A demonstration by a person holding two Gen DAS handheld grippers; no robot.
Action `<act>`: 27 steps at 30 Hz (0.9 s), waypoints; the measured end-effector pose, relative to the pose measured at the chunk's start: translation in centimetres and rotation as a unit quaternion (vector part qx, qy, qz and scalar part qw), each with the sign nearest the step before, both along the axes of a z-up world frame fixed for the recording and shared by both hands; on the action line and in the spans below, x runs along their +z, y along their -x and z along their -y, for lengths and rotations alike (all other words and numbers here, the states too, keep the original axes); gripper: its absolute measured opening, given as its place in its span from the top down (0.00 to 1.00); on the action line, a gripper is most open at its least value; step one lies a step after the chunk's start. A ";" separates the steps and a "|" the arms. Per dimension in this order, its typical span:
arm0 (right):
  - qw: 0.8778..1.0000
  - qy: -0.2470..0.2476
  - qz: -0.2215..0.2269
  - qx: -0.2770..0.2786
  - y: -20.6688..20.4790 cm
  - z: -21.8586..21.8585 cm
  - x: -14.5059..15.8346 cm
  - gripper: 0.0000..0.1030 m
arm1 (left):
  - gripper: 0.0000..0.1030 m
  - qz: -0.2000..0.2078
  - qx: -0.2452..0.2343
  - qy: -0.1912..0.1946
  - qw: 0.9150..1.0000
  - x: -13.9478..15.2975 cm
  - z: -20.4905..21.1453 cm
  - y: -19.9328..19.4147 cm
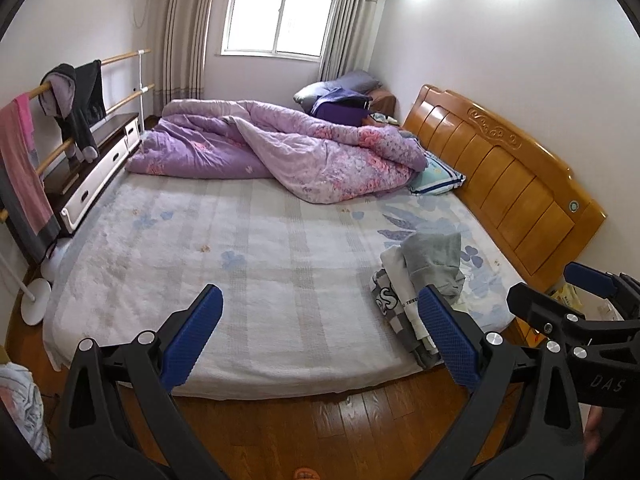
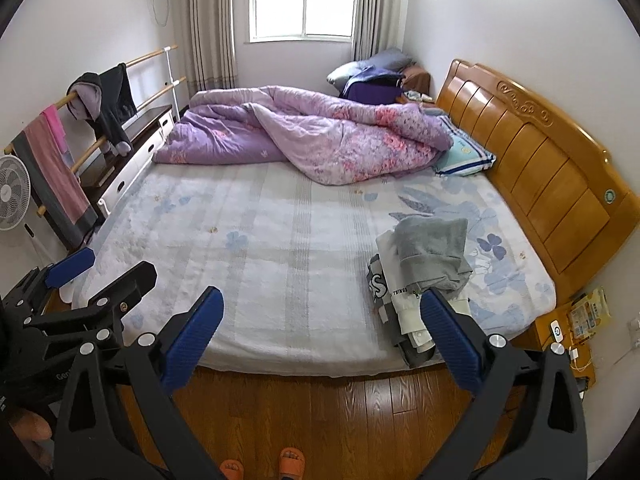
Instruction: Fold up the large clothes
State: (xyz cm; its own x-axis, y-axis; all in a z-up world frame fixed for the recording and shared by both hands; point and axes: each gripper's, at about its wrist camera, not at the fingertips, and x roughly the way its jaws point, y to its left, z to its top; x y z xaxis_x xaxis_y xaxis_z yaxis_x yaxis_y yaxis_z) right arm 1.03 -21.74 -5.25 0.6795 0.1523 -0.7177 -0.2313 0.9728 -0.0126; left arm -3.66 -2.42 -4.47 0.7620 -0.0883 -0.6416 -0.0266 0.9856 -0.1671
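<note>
Both grippers, left gripper [image 1: 320,340] and right gripper [image 2: 322,340], hover spread and empty short of the bed [image 2: 280,248], clothes pile [image 2: 424,272] ahead-right; nothing is picked yet, so reaching there seems next.

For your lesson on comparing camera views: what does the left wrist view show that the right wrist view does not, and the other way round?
Only the left wrist view shows the right gripper from the side, at the right edge, and a bundle of cloth at the lower left.

Only the right wrist view shows the fan, the person's orange slippers, the bedside table and the left gripper from the side.

Both show the bed, the purple quilt, the pile of clothes and the wooden headboard.
</note>
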 end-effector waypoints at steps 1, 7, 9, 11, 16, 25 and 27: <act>1.000 -0.001 0.003 -0.001 0.5 -0.4 0.2 0.08 | 0.05 0.005 0.001 -0.003 1.000 0.4 -0.6 0.6; 1.000 -0.005 0.018 -0.004 4.3 -4.4 2.0 0.08 | 0.05 0.024 0.008 -0.024 0.999 2.5 -4.1 4.3; 1.000 -0.003 0.024 -0.005 5.2 -5.4 2.5 0.08 | 0.05 0.031 0.009 -0.023 0.999 3.2 -5.5 5.6; 0.999 -0.003 0.033 -0.004 6.4 -6.6 3.2 0.08 | 0.05 0.039 0.010 -0.021 0.999 3.9 -6.5 6.6; 0.999 -0.002 0.045 -0.002 7.8 -8.5 4.3 0.08 | 0.05 0.062 0.012 -0.034 0.997 5.5 -8.5 8.6; 0.996 0.001 0.089 -0.007 10.0 -9.9 6.3 0.08 | 0.05 0.094 0.010 -0.033 0.995 8.0 -10.7 10.7; 0.995 -0.003 0.096 -0.008 10.1 -9.9 6.5 0.08 | 0.05 0.106 0.010 -0.036 0.994 8.5 -10.9 11.0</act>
